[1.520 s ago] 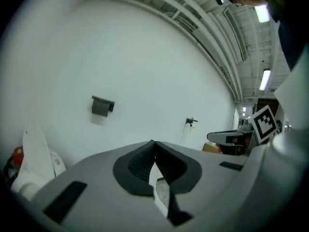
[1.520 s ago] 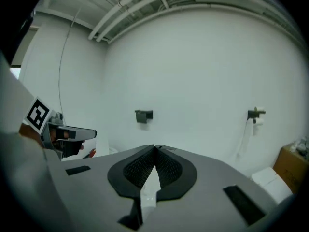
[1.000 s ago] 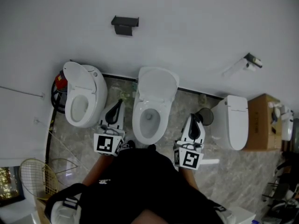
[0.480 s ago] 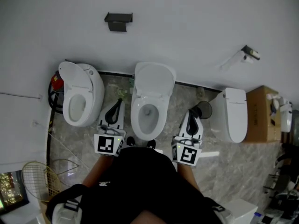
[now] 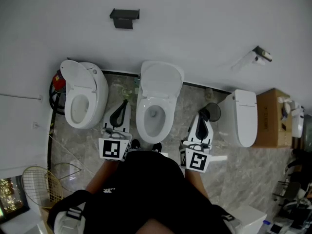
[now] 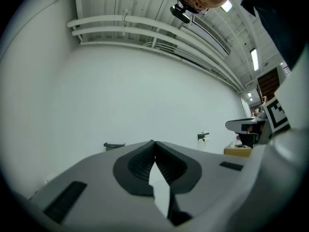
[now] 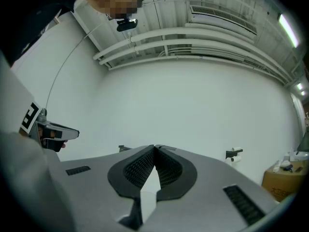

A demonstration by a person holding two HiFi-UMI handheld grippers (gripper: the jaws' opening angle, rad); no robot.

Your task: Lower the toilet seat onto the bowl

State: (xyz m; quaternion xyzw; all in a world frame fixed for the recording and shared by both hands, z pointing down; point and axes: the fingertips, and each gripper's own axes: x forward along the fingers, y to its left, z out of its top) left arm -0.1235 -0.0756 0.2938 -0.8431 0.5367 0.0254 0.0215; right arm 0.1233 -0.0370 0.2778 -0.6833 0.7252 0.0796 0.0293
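Both grippers are shut, jaws meeting at the tips with nothing between them. The left gripper [image 6: 153,144] and the right gripper [image 7: 154,149] each look level at a plain white wall [image 5: 195,23].

From the head view, a person in black stands facing three white toilets lined up along that wall on a grey marbled floor [image 5: 183,116]. The middle toilet [image 5: 146,123] is directly ahead. Its toilet seat [image 5: 162,79] is raised at the back, leaning toward the wall, with the bowl open below it; seat and lid cannot be told apart. The left gripper is just left of this bowl and the right gripper just right of it. Both point toward the wall and neither touches the toilet.

The left toilet [image 5: 100,99] also has its lid up, while the right toilet [image 5: 242,118] is closed. A cardboard box [image 5: 273,123] stands beside the right toilet.
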